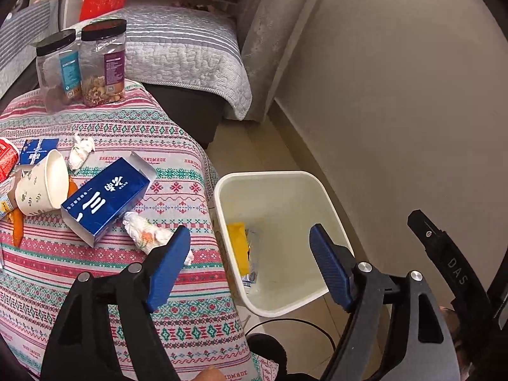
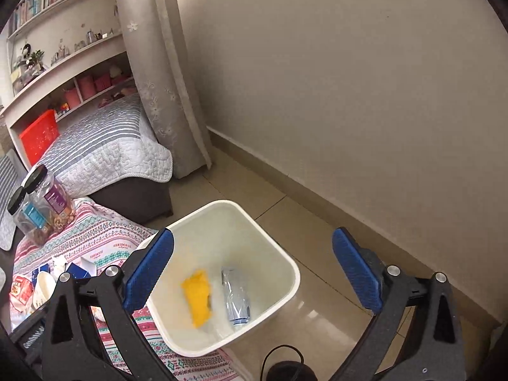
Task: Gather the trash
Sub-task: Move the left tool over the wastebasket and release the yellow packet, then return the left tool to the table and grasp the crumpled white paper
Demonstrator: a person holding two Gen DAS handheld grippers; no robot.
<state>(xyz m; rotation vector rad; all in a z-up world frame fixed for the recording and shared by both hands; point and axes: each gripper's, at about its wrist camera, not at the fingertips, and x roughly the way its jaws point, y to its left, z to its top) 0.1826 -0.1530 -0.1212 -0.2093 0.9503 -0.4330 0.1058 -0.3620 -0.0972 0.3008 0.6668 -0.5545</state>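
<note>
A white trash bin (image 1: 312, 298) (image 2: 287, 298) stands on the floor beside the table. Inside lie a yellow wrapper (image 1: 238, 246) (image 2: 197, 298) and a silver-blue packet (image 2: 236, 298) (image 1: 254, 254). My left gripper (image 1: 250, 270) is open and empty, above the table edge and the bin. My right gripper (image 2: 254, 276) is open and empty, above the bin. On the patterned tablecloth (image 1: 177, 317) lie a blue carton (image 1: 108, 200), two crumpled tissues (image 1: 146, 235) (image 1: 81, 151), a tipped paper cup (image 1: 43, 189) and an orange wrapper (image 1: 17, 228).
Two clear jars with black lids (image 1: 57, 70) (image 1: 103, 63) stand at the table's far side. A red can (image 1: 6, 158) and a blue card (image 1: 38, 150) lie at the left. A sofa with a grey quilt (image 1: 184, 54), a wall and a black cable (image 1: 301, 324) surround the bin.
</note>
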